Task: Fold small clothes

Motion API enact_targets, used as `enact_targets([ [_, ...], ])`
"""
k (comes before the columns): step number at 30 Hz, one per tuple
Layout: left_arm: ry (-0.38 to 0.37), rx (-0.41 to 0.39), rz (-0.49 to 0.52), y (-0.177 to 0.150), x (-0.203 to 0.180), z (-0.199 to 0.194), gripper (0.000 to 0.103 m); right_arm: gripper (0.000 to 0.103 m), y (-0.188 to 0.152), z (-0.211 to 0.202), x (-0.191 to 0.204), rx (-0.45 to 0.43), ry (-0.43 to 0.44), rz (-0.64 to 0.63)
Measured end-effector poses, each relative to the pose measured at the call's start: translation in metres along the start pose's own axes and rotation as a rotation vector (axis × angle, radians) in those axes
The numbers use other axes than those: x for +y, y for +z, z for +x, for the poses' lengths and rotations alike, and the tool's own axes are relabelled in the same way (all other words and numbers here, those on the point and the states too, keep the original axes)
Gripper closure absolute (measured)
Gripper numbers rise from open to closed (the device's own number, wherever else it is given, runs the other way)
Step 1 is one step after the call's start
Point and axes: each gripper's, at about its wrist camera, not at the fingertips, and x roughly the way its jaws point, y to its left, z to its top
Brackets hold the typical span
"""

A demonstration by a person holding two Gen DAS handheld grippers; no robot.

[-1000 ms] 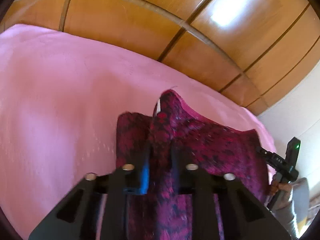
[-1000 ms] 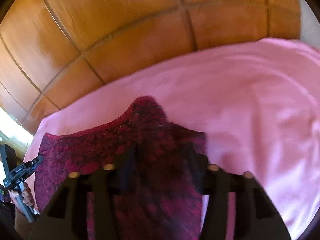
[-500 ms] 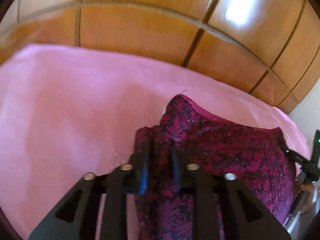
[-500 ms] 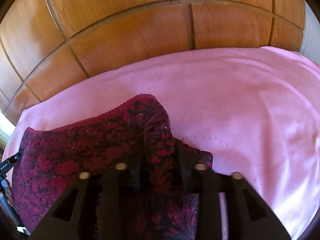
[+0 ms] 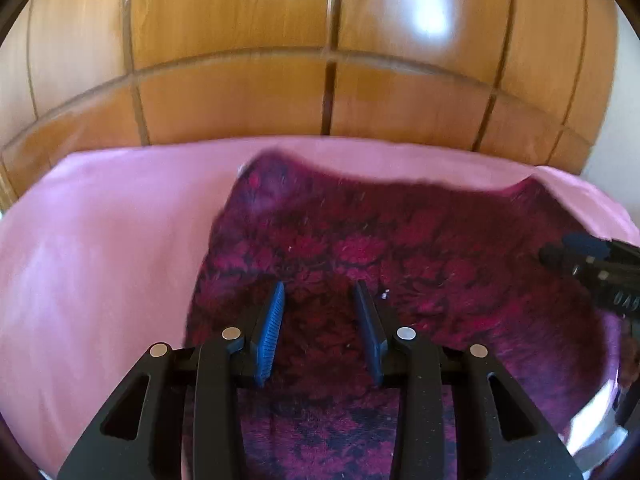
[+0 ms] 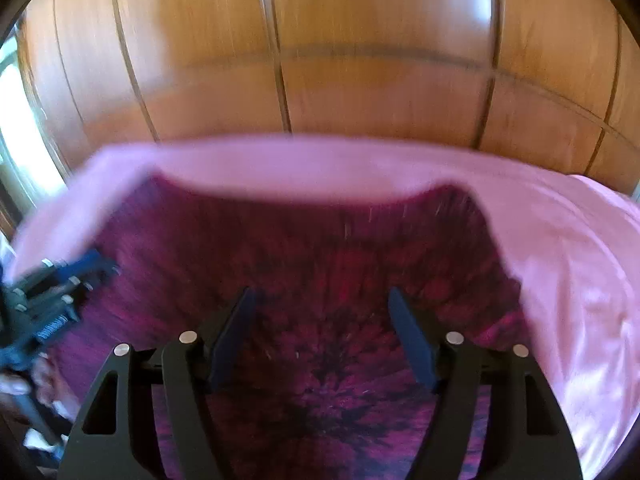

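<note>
A small dark red garment with a black floral print (image 5: pixel 400 248) lies spread on the pink cloth (image 5: pixel 100 260); it also shows in the right wrist view (image 6: pixel 320 248), blurred. My left gripper (image 5: pixel 319 290) is open above the garment's left part, nothing between its fingers. My right gripper (image 6: pixel 320 296) is open wide above the garment's right part, also empty. The right gripper (image 5: pixel 592 264) shows at the right edge of the left wrist view, and the left gripper (image 6: pixel 52 292) at the left edge of the right wrist view.
The pink cloth (image 6: pixel 560 260) covers the surface on both sides of the garment. A wall of glossy wooden panels (image 5: pixel 320 60) stands right behind its far edge. A bright window strip (image 6: pixel 12 128) is at the far left.
Both grippers were shut on raised corners of the garment. They have opened and let go, and the garment now lies flat. Both grippers have pulled back.
</note>
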Motion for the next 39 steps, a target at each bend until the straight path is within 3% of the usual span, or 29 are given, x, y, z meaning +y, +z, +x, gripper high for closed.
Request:
enact_targets([
  [3,0.025,-0.030,0.016,-0.004,-0.004,-0.006,0.069,0.033,-0.009,0.021,-0.010,-0.026,0.010,0.034],
  [14,-0.007,-0.072,0.009,0.000,0.001,-0.044,0.068,0.034,-0.009,-0.019,-0.023,-0.083,0.037,0.114],
  [21,0.003,-0.072,0.029,0.005,0.000,-0.044,0.068,0.030,-0.020,-0.047,-0.034,-0.089,-0.054,0.105],
  [25,0.018,-0.074,0.035,0.007,0.001,-0.041,0.054,0.030,-0.024,-0.042,-0.052,-0.070,-0.084,0.133],
  [37,0.078,-0.036,0.073,0.021,0.020,-0.018,0.054,0.030,-0.024,-0.024,-0.056,-0.071,-0.086,0.134],
  [39,0.089,-0.021,0.074,0.023,0.025,-0.010,0.063,0.029,-0.023,-0.023,-0.057,-0.070,-0.084,0.134],
])
